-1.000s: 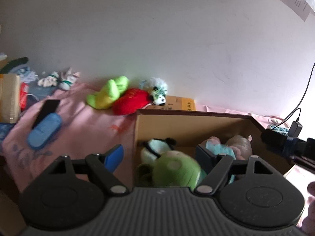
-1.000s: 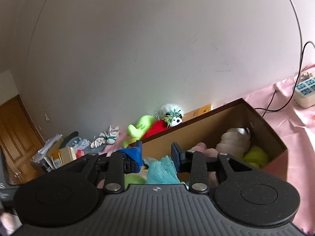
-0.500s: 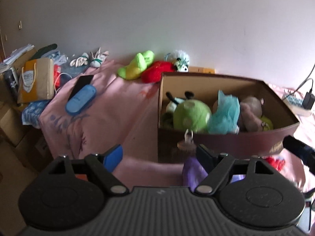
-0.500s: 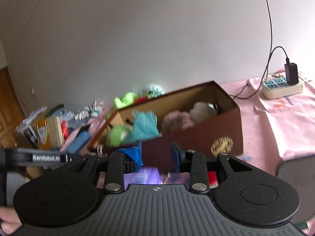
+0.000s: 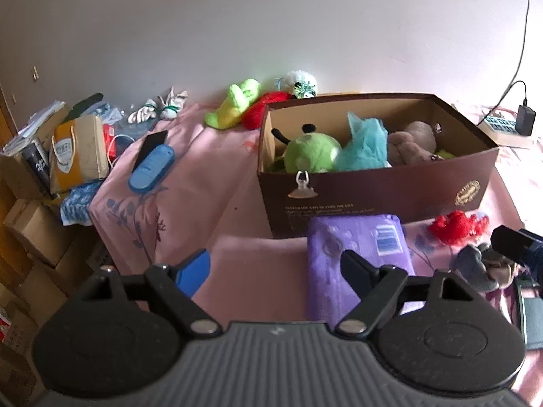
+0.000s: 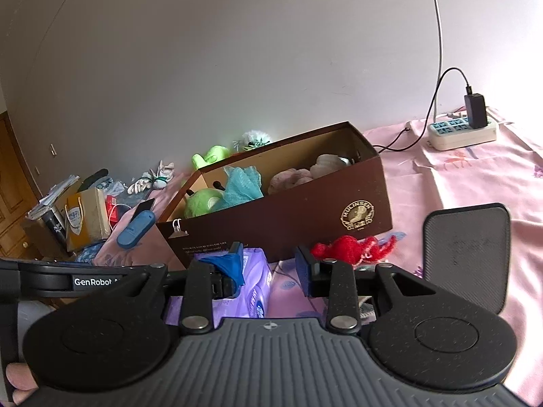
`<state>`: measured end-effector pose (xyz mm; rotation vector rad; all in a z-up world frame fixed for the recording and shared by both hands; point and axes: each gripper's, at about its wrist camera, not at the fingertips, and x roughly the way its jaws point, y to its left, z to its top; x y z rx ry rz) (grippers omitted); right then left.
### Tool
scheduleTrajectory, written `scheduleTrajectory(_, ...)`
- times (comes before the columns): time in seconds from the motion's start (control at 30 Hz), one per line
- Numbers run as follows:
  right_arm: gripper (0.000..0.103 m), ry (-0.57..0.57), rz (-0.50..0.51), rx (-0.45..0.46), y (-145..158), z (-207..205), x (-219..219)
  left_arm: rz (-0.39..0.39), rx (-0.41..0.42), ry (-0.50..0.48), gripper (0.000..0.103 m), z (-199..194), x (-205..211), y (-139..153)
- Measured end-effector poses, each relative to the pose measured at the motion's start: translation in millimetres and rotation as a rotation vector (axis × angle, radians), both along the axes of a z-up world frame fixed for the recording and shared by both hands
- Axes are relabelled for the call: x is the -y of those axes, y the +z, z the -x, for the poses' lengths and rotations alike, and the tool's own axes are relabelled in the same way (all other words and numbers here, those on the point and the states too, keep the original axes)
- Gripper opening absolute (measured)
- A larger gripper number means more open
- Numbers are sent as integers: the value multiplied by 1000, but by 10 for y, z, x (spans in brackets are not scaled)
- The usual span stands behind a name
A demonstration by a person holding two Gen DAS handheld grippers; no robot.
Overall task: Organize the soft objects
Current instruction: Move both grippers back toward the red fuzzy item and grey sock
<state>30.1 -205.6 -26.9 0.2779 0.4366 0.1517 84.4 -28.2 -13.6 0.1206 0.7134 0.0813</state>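
Observation:
A brown cardboard box (image 5: 376, 190) (image 6: 305, 217) on the pink bedsheet holds a green plush (image 5: 310, 154), a teal mesh puff (image 5: 364, 146) and a beige plush (image 5: 412, 142). In front of it lie a purple soft pack (image 5: 356, 257) (image 6: 253, 283), a red knitted toy (image 5: 454, 225) (image 6: 349, 247) and a grey item (image 5: 475, 268). My left gripper (image 5: 275, 271) is open and empty above the pack's left side. My right gripper (image 6: 269, 268) is open and empty above the pack and the red toy.
Behind the box lie a lime-green plush (image 5: 234, 107), a red plush (image 5: 263, 110) and a white fluffy toy (image 5: 300, 83). A blue case (image 5: 151, 168) and a phone lie at the left. Boxes and bags (image 5: 76, 152) crowd the far left. A power strip (image 6: 460, 132) sits at the right.
Both grippers have pulled back and up from over the box. The teal puff that sat between my right fingers now lies in the box. The purple pack and red toy have come into view.

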Motion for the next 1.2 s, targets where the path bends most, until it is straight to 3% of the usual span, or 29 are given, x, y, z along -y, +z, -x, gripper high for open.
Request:
scheduleTrajectory(0.53, 17, -52, 29, 5, -22, 173, 213, 46, -37, -69, 85, 117, 170, -85)
scheduleTrajectory(0.7, 18, -50, 11, -2, -50, 218, 343, 65, -11, -143, 85, 172, 224, -152)
scheduleTrajectory(0.87, 18, 11, 61, -4, -100, 318, 386, 77, 33, -251, 85, 262, 292, -200)
scheduleTrajectory(1.0, 18, 58, 173, -14, -222, 346, 280, 181, 33, -355, 85, 195, 282, -168)
scheduleTrajectory(1.13, 18, 99, 316, 5, -367, 367, 124, 350, -18, -387, 85, -130, 244, -58)
scheduleTrajectory(1.2, 18, 111, 338, -1, -419, 351, 111, 416, -55, -388, 85, -289, 291, -29)
